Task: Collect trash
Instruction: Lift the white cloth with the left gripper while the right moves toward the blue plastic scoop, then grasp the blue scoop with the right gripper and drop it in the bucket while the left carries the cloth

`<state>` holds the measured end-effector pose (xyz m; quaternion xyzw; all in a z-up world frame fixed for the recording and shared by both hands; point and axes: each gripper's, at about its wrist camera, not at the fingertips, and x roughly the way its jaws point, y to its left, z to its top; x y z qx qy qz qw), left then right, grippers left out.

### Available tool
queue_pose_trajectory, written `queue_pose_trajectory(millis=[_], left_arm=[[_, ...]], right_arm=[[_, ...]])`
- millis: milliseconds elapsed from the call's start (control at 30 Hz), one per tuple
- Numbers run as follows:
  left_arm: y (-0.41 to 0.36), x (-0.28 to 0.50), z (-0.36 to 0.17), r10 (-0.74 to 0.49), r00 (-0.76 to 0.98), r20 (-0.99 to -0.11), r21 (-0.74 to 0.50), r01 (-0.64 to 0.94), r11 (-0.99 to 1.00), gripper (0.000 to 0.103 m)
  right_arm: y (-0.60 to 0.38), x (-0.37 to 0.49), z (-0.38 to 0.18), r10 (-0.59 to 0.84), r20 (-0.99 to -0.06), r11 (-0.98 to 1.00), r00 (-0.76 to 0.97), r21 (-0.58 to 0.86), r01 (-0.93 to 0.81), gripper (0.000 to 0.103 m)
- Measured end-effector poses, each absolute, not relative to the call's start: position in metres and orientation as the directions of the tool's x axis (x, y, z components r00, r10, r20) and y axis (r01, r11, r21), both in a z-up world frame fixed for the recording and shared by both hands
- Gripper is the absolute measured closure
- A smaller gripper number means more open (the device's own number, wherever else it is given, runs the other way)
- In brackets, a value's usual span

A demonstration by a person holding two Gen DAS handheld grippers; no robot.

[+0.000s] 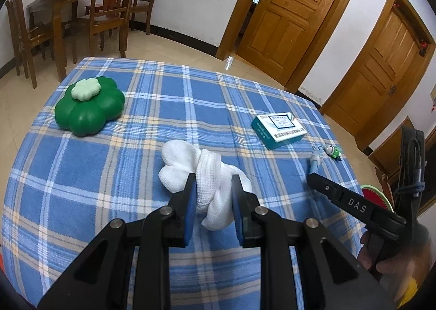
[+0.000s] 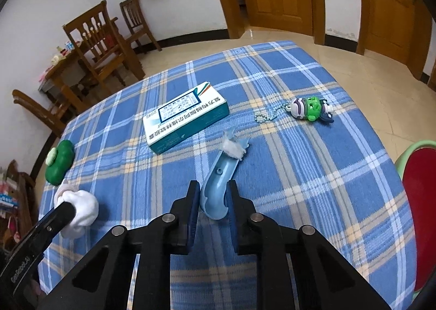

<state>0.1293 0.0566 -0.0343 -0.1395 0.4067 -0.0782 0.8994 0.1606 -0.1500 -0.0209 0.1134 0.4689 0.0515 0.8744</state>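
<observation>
Table: blue plaid cloth (image 1: 136, 201) covers the whole top; tiled floor, wooden doors and dining chairs lie beyond the far edge.
Red bin: red basin with a pale green rim (image 2: 419, 201) just off the table's right edge, only partly in frame.
Left gripper: (image 1: 214, 187) at the near centre of the table in the left wrist view. Tongs narrowed on the white sock bundle (image 1: 204, 173); both blue pads press the ribbed cuff from either side. The bundle rests on the cloth and bulges out far-left of the fingers.
Right gripper: (image 2: 212, 195) near edge, right of centre. Tongs narrow around the curved light-blue plastic piece (image 2: 218, 187). The left pad looks to touch it; on the right pad I cannot tell whether it makes contact. The piece's far end carries a tuft of white fluff (image 2: 233, 147) and lies flat on the cloth.
Green flower box: dark green, clover-shaped, with a pale green knob on its lid (image 1: 88, 108); far left, well apart from the sock bundle.
Medicine carton: teal-and-white box (image 1: 278, 127) lying flat, far right of centre, just beyond the fluffy end of the blue piece.
Keychain: small green-and-purple figure on a bead chain (image 2: 310, 109), far right, apart from the carton.
</observation>
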Motion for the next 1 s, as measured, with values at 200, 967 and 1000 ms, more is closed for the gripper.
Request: queue_pose_trajectory(millis=[200,967,1000], left_arm=[[0.048,0.122,-0.028,-0.27,0.657,-0.703,-0.317,0.05,0.947,0.08],[-0.015,0.101,-0.008,-0.371,0.623,-0.689,-0.316,0.202,0.927,0.08],[-0.019,0.1,-0.008,-0.375,0.619,-0.69,-0.314,0.212,0.926,0.08]], right_arm=[[-0.162,0.139,-0.011,0.217,-0.79,0.963,0.573,0.27,0.008,0.084],[-0.289,0.033,0.01,0.05,-0.766,0.926,0.641,0.276,0.259,0.084],[-0.295,0.029,0.008,0.042,-0.768,0.922,0.639,0.277,0.272,0.084]])
